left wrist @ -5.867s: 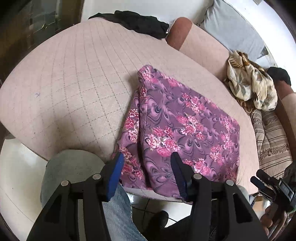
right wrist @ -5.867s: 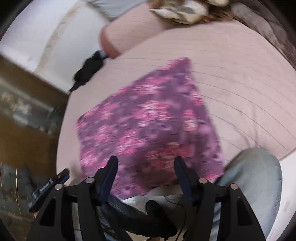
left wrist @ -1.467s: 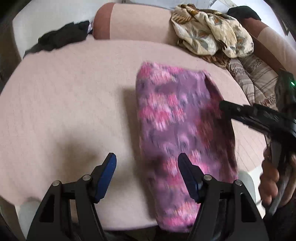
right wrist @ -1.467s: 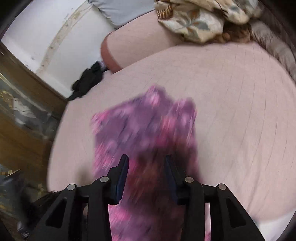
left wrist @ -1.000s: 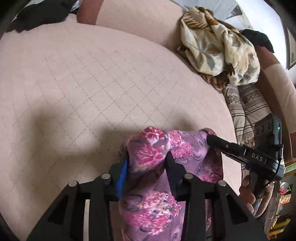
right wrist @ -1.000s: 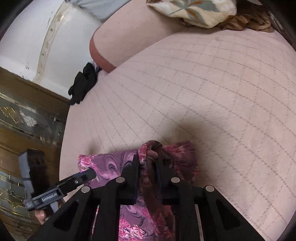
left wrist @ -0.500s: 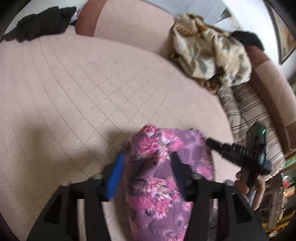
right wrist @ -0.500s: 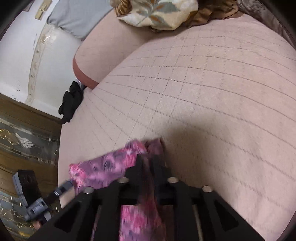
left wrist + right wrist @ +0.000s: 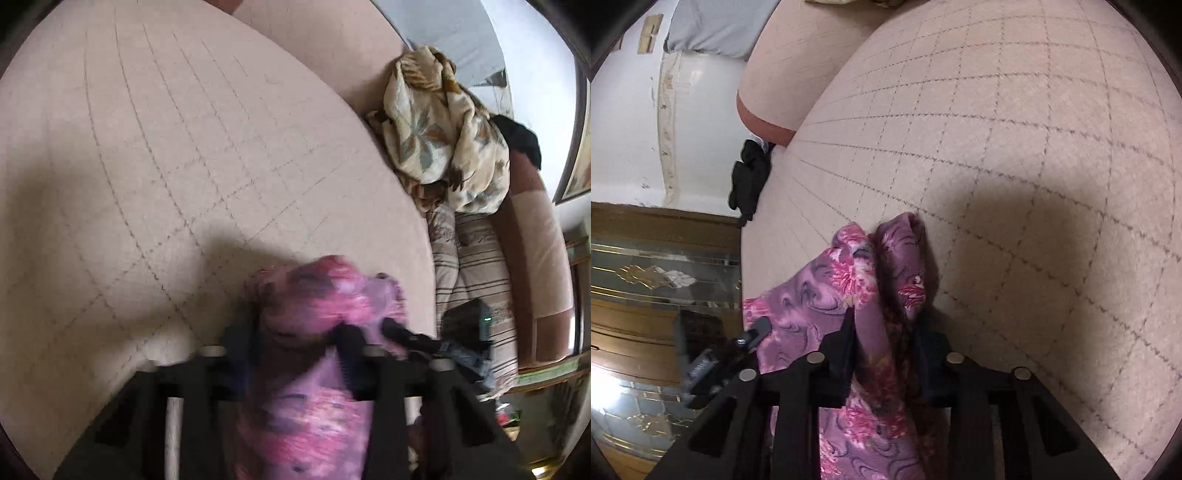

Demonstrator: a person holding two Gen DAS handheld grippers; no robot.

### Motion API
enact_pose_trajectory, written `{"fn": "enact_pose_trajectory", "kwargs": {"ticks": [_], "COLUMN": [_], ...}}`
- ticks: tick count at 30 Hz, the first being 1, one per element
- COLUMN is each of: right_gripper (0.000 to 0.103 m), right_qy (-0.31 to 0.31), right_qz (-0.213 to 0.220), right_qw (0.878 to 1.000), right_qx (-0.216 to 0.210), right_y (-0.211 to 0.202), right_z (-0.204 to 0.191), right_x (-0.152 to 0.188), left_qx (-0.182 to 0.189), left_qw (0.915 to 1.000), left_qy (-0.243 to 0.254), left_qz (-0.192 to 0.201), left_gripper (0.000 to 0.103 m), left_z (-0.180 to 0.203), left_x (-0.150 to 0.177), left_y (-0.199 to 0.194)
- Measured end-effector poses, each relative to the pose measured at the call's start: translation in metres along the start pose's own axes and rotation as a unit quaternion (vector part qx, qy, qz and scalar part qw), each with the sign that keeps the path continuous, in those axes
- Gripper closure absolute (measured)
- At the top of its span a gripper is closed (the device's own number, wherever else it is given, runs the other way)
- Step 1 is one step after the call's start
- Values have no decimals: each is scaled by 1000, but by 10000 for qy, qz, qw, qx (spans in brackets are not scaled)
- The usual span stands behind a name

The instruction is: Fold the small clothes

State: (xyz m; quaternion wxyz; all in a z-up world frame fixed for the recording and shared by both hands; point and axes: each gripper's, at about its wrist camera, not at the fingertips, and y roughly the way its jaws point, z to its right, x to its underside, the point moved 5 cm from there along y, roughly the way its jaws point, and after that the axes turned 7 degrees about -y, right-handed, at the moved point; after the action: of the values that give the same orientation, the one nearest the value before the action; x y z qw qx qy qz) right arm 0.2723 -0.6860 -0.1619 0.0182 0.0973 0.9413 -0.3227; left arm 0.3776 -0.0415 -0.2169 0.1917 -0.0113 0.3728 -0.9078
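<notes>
Quilted beige upholstery (image 9: pixel 1015 155) fills both views. On the left, the left gripper (image 9: pixel 295 345) has its jaws clenched on the purple floral garment (image 9: pixel 314 306), bunched above the cushion; the right gripper (image 9: pixel 886 341) likewise pinches another fold. Rightmost, a cream floral cloth (image 9: pixel 443 129) lies heaped.

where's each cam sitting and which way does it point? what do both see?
Left wrist: sits on the left gripper, looking along its fingers over the quilted cushion toward a beige floral cloth; the right gripper shows at right.
Right wrist: sits on the right gripper, facing the cushion, a black garment and a wooden cabinet; the left gripper shows at lower left.
Shared: the purple floral garment, clamped by both grippers, and the cushion.
</notes>
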Motion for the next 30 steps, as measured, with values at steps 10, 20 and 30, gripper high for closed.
{"fn": "enact_pose_trajectory", "kwargs": {"ticks": [10,20,30], "right_gripper": [70,32,90], "right_qy": [-706,-746,-402], "right_qz": [310,170,92], "right_qw": [9970,9946,9976], "right_qx": [-56,706,556], "right_y": [19,-17,-26], "right_z": [-72,-58,-45], "right_x": [-93,22,92], "left_qx": [-436,-864,-1370], "left_qw": [9944,9941,9896], "left_qy": [769,616,307], "left_qz": [577,228,305], "left_gripper": [71,34,81], "left_z": [45,-27,-45], "left_x": [-113,8,82], "left_y": [-40,-66,-58]}}
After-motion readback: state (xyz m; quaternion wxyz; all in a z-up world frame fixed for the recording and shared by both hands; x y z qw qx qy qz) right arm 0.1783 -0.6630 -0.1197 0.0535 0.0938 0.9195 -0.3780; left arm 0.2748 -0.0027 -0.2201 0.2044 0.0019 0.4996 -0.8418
